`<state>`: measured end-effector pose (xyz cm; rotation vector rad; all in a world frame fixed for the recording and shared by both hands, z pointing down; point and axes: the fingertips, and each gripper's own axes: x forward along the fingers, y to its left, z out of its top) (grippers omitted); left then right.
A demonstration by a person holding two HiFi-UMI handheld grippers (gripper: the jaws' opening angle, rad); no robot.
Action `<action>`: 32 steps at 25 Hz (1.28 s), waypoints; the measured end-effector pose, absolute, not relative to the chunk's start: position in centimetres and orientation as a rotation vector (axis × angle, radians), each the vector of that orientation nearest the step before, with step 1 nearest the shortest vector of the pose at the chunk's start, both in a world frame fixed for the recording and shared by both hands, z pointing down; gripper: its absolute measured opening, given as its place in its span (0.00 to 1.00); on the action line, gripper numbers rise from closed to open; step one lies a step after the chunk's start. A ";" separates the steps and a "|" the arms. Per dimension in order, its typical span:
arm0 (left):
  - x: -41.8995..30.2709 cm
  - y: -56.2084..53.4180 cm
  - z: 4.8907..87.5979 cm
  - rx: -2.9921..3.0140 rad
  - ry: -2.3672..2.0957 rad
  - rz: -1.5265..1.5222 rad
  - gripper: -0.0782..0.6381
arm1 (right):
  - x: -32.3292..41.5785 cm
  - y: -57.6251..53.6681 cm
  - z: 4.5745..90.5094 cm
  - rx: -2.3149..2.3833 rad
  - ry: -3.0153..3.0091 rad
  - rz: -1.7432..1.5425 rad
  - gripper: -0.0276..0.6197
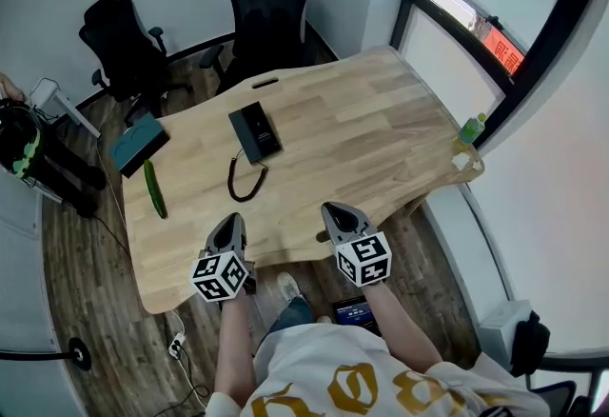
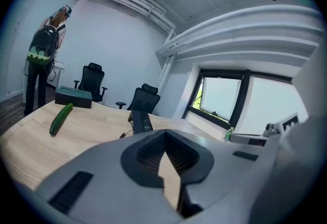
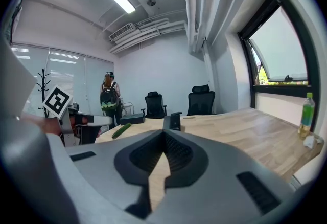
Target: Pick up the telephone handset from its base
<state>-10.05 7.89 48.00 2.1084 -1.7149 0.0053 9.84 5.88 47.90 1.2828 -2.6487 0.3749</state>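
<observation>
**Both hand-held grippers closed and empty, telephone untouched**

A cucumber [image 1: 154, 188] lay near the left end of the bench [image 1: 381, 134]. The left hand-held gripper [image 1: 228, 221] hung over the near edge, jaws together on nothing. Beyond it, mid-bench and well apart, sat the black telephone [image 1: 255, 131], its coiled cord [image 1: 242, 181] trailing toward the near edge. The right hand-held gripper [image 1: 335, 211] was likewise closed and empty. A green bottle [image 1: 471, 129] stood at the far right corner.

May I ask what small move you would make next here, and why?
I would probably ease the left hand-held gripper forward toward the telephone. It and the right hand-held gripper are both shut, empty, and at the near edge of the table, well short of it.
</observation>
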 end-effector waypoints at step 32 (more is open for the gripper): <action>-16.6 -11.7 49.4 2.127 -1.602 -0.012 0.12 | 2.1 -11.7 49.6 1.338 -2.558 0.464 0.05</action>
